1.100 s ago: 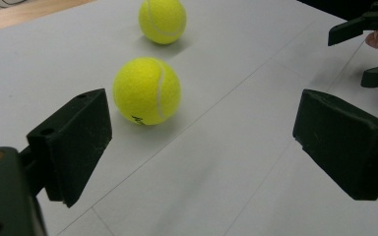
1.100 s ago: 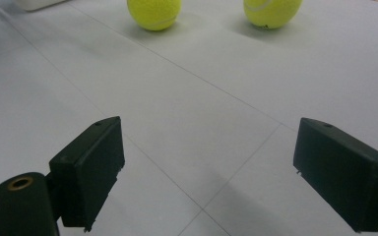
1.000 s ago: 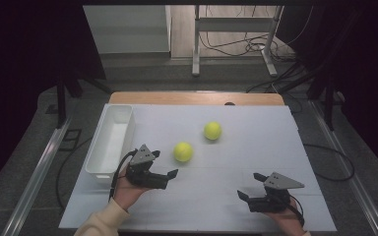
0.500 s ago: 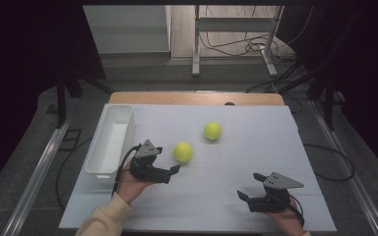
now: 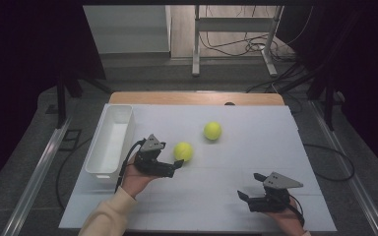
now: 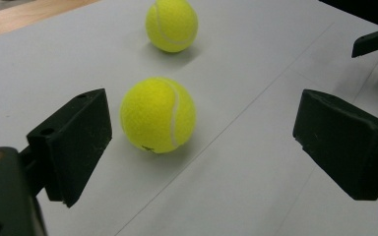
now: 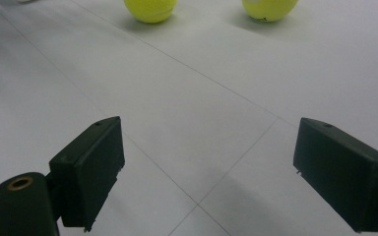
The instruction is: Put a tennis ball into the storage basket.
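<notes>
Two balls are set mid-table (image 5: 226, 196): near ball (image 5: 183, 151) just ahead of the left gripper (image 5: 173, 167), far ball (image 5: 212, 131) behind it & to the right, apart. A tray (image 5: 109, 147) is placed along the left edge, beside the left gripper. The right gripper (image 5: 242, 196) is held at front right, well apart from both balls.

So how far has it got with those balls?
Nothing looks finished: the white bin looks empty and both balls lie on the table. The left gripper, open, is closing in on the near ball. The far ball waits; the right gripper sits open.
</notes>
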Demonstrator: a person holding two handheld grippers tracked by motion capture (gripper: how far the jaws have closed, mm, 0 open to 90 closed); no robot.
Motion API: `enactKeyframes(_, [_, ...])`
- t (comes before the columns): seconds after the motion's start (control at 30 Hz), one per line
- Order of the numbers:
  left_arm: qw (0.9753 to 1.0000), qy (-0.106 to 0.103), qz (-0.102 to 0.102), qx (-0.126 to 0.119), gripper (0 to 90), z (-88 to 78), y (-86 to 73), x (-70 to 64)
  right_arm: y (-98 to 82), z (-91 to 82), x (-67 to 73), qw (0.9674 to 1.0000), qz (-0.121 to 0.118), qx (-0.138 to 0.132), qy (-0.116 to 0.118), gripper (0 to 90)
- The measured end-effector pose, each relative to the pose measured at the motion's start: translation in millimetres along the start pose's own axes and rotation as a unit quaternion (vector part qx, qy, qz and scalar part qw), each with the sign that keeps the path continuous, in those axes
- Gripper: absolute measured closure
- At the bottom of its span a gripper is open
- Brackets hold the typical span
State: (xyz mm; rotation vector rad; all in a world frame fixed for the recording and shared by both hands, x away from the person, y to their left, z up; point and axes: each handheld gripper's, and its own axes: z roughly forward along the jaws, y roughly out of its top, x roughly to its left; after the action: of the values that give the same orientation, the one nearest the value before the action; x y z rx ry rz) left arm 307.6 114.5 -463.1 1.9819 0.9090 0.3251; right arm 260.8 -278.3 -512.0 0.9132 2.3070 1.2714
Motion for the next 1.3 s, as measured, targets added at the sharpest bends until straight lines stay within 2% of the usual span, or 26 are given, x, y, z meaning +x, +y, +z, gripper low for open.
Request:
enactKeyframes(0.63, [0.9998, 0.003, -0.011, 0.017, 8.8, 25.7, 6.4, 9.5, -0.5, -0.3, -0.6, 1.0000, 0.006, -0.001, 0.001, 12.6])
enactKeyframes(0.73, [0.9996, 0.010, -0.013, 0.023, 8.6, 31.4, 6.6, 12.4, -0.3, -0.6, -0.6, 0.9999, 0.012, -0.004, 0.005, 12.5])
enactKeyframes(1.03, [0.9992, 0.006, -0.019, 0.036, 8.5, 44.9, 7.7, 17.6, -0.5, -0.4, -0.8, 0.9999, 0.013, -0.004, 0.005, 12.5])
enactKeyframes(1.3, [0.9983, 0.013, -0.024, 0.050, 7.8, 56.3, 6.5, 23.0, -0.5, -0.4, -1.2, 0.9999, 0.012, -0.004, 0.006, 12.5])
